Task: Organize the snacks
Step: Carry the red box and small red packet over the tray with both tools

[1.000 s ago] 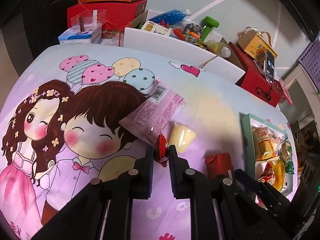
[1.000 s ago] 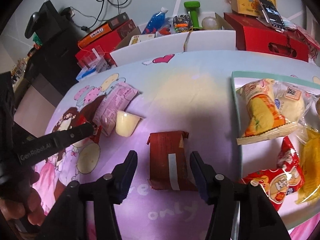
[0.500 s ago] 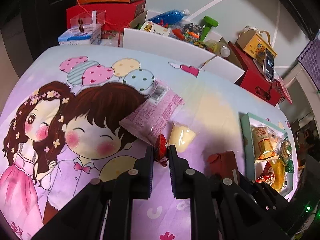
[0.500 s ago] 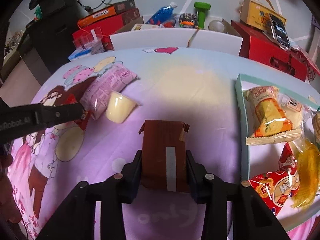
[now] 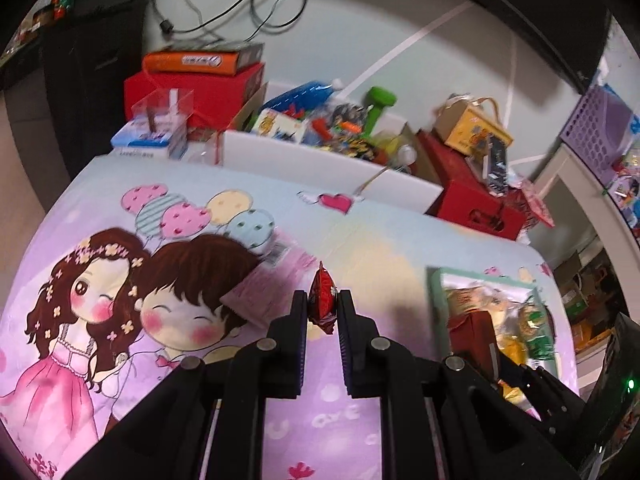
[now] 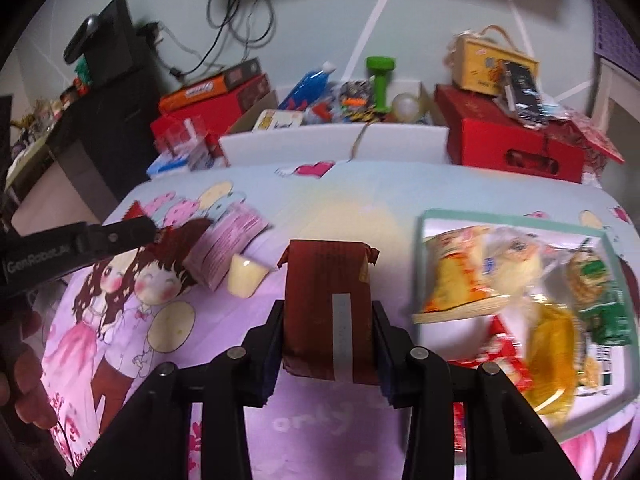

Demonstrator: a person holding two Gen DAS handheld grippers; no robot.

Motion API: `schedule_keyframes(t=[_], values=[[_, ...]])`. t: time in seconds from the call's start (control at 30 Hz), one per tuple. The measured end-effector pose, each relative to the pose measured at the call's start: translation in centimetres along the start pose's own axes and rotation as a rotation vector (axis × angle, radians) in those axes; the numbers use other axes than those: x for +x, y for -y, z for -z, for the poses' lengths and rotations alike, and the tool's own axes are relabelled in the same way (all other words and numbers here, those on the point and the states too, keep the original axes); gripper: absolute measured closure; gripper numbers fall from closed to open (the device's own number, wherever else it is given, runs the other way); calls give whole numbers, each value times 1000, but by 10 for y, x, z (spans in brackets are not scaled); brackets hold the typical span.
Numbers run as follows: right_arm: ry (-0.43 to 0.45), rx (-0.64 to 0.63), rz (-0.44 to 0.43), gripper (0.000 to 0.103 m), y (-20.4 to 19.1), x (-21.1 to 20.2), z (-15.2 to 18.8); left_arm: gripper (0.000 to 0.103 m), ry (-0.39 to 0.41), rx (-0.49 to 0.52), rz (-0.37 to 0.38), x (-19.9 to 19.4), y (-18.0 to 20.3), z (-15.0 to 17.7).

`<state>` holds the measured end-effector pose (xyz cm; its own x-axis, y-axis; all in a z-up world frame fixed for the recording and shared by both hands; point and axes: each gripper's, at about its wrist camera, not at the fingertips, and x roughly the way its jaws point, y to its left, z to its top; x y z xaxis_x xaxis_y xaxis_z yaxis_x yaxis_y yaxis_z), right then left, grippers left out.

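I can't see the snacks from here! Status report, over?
Left gripper shut on small red packet. Right gripper shut on brown packet. Snack tray ahead, nearly full. Pink packet, yellow cup wait on the table.

Bench (image 6: 360,196) is covered w/ a cartoon-print cloth: boy & girl, balloons, winged heart, pale blue at far edge, pink-purple nearer. A pink snack pack (image 6: 224,248) is seen lying on the cartoon figures' hair, w/ a pale yellow jelly cup (image 6: 244,278) on its side touching it. A mint-rimmed tray (image 6: 516,218) of wrapped snacks is set at the right end.
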<state>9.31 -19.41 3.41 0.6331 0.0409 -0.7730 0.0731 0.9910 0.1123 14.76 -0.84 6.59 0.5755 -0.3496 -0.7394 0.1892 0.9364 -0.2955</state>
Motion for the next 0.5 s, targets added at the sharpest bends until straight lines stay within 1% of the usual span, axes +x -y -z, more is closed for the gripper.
schedule_keyframes(t=[0.13, 0.23, 0.37, 0.5], values=[[35, 42, 63, 61, 31, -23, -7, 88, 17, 34, 55, -9, 21, 0], [61, 84, 117, 61, 58, -39, -11, 88, 22, 73, 81, -12, 39, 1], [86, 158, 188, 61, 97, -59, -13, 88, 20, 131, 117, -12, 67, 6], [113, 206, 258, 61, 131, -78, -11, 88, 7, 196, 162, -9, 97, 14]])
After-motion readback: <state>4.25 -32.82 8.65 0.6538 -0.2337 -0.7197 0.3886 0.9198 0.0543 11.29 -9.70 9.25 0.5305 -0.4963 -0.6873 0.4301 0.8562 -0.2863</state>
